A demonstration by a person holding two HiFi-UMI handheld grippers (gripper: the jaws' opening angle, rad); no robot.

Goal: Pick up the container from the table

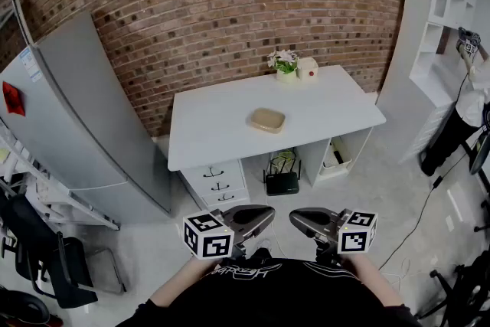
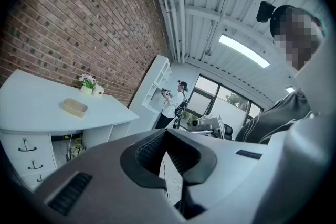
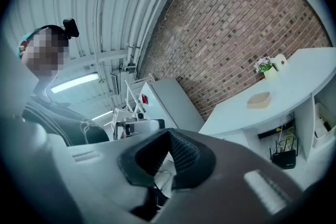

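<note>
The container (image 1: pixel 266 119) is a shallow tan oval box lying near the middle of the white table (image 1: pixel 222 142). It shows small in the left gripper view (image 2: pixel 75 107) and in the right gripper view (image 3: pixel 259 100). Both grippers are held close to my chest, well short of the table, with their tips turned toward each other. The left gripper (image 1: pixel 268 214) is shut and holds nothing, its jaws meeting at the tip (image 2: pixel 166 131). The right gripper (image 1: pixel 295 217) is also shut and empty (image 3: pixel 168 132).
A small flower pot (image 1: pixel 285 63) and a white jar (image 1: pixel 307 68) stand at the table's back edge. Drawers (image 1: pixel 218 184) and a black router (image 1: pixel 282 182) sit under it. A grey fridge (image 1: pixel 84 111) stands left, a white shelf (image 1: pixel 440 11) and a person (image 1: pixel 467 103) right.
</note>
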